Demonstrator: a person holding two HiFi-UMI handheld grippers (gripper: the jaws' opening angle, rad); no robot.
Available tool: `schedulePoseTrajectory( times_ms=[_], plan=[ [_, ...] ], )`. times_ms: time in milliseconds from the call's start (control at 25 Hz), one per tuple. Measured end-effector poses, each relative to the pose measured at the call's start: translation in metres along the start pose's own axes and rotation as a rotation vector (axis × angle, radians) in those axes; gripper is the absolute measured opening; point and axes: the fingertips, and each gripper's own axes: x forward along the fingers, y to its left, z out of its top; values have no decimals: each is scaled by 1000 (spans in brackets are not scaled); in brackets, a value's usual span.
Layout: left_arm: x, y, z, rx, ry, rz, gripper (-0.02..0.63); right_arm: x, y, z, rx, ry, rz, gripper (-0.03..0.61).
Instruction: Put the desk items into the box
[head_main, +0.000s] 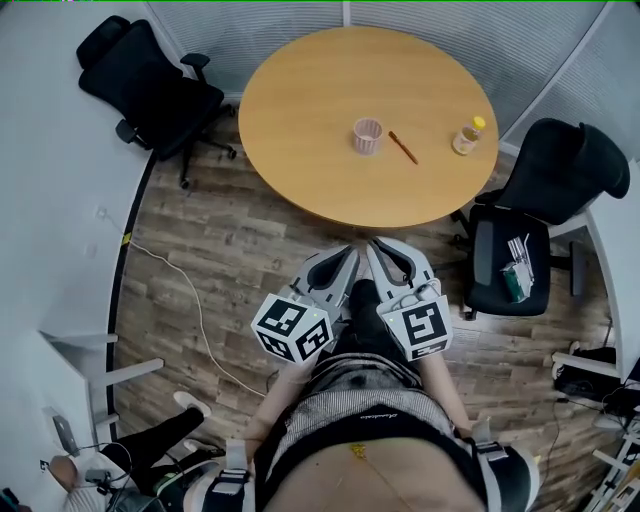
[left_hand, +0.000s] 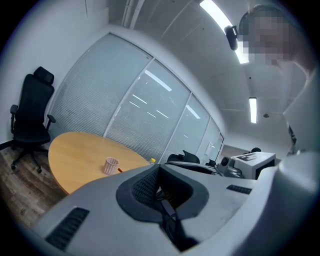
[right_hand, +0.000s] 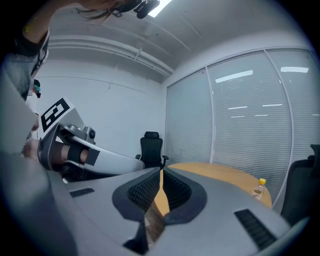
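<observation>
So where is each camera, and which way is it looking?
Head view: on the person's head, looking steeply down at the round wooden table, left hand-held gripper, right hand-held gripper and torso.
Left gripper view: on that gripper, looking across the table at the pink ribbed cup; own jaws below.
Right gripper view: on that gripper, facing the table and small yellow-capped bottle; own jaws below.
Shared: all three show the table.

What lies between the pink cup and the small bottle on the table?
A thin brown stick, likely a pencil, nearer the pink cup than the bottle; the head view shows it.
</observation>
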Motion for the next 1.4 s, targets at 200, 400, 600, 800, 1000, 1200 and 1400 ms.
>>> schedulePoseTrajectory(
  times_ms=[200,400,600,800,1000,1200,1400],
  plan=[
    [20,14,14,3,-1,2,2,24,-17,6,-1,6,20,31],
    [44,31,29,3,-4,9,2,48,-40,10,-25,13,36,32],
    [68,47,40,-1,1,17,2,71,-64,14,-10,21,37,32],
    [91,57,49,-2,2,18,2,87,-85,18,-9,15,48,32],
    [110,62,55,-3,7,21,2,98,-102,20,0,13,55,32],
    [125,67,60,-11,1,34,2,108,-116,21,-7,16,78,32],
    [139,73,63,-19,-10,59,2,117,-128,23,-16,7,106,32]
  ],
)
